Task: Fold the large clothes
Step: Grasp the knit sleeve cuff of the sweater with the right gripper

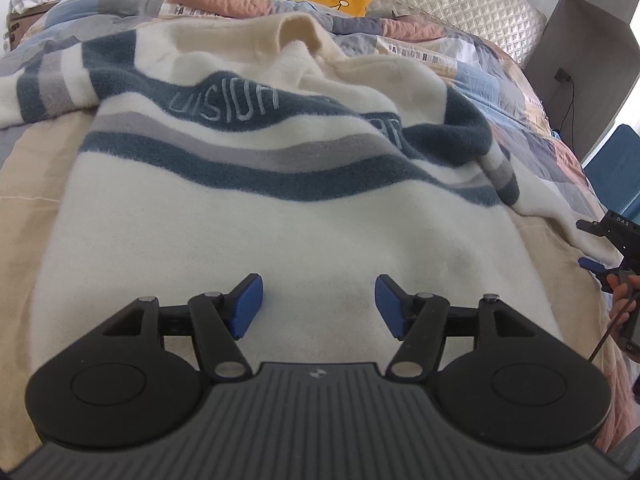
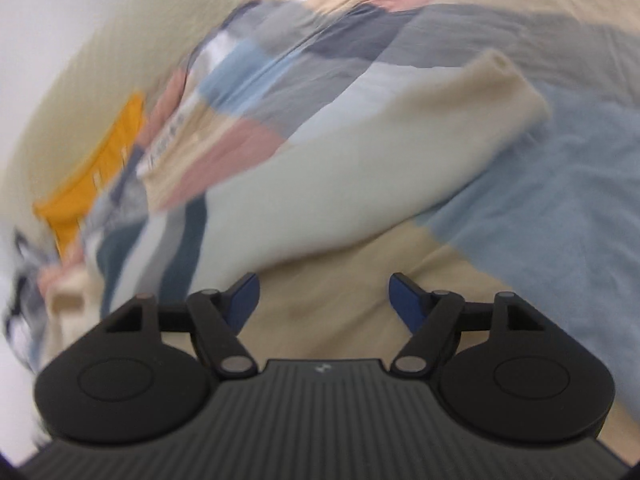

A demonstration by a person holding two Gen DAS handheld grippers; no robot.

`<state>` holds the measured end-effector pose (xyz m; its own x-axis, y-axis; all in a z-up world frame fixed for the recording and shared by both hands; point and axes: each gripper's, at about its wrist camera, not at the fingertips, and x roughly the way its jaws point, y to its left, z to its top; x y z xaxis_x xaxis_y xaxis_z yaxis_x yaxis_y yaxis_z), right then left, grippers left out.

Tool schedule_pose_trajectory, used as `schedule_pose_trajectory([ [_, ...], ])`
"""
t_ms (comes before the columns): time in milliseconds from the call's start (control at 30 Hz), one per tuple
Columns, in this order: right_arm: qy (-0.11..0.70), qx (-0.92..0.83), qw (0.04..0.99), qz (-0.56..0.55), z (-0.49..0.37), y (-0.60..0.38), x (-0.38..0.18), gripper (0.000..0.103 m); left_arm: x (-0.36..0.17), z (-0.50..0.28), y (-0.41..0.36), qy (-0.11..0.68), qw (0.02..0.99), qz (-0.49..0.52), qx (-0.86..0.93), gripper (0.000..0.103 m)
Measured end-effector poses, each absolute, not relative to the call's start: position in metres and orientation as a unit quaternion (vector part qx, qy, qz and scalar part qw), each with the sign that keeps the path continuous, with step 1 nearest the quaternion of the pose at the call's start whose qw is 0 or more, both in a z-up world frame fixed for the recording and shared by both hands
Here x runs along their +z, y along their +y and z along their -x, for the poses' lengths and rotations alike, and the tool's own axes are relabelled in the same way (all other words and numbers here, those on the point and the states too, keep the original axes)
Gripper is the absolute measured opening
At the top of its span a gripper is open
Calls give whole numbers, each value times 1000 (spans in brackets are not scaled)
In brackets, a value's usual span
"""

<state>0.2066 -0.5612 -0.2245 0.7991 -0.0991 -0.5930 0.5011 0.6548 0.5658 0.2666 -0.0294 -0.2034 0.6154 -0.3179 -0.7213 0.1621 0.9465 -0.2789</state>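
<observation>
Sweater (image 1: 248,216) fabric, cream with blue and grey stripes, lies spread over the middle of the left wrist picture, on the patchwork quilt (image 1: 516,92) of the bed. One sleeve (image 2: 360,152) stretches across the middle of the right wrist picture. The left tool (image 1: 319,306) hangs low over the plain bottom part, fingers apart, holding nothing. The right tool (image 2: 324,300) is also apart and empty, over bare quilt near the sleeve. Its picture is blurry. It might pinch the quilt too, or miss the sleeve. The soft, thick knit could bunch up and fold crooked.
</observation>
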Motion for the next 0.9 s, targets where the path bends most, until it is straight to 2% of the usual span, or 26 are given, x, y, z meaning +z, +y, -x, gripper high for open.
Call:
schedule_pose_trajectory([
  [233,161,-213,825,-498,-206,-621,-255,70,-204,-271,-30,415,895,97,-133,68],
  [367,141,-228,815,-514,-211,-643,-261,53,-205,-272,-31,414,895,95,-134,68],
  [433,144,-243,811,-513,-216,-652,-263,32,-205,-272,-31,414,895,96,-134,68],
  [567,149,-251,813,-503,-223,-674,-267,26,-206,-271,-33,412,896,96,-134,70],
  [733,153,-269,822,-478,-235,-691,-260,12,-207,-272,-37,412,897,89,-135,71],
  [900,136,-295,844,-428,-235,-711,-240,10,-207,-272,-37,414,896,90,-136,71],
])
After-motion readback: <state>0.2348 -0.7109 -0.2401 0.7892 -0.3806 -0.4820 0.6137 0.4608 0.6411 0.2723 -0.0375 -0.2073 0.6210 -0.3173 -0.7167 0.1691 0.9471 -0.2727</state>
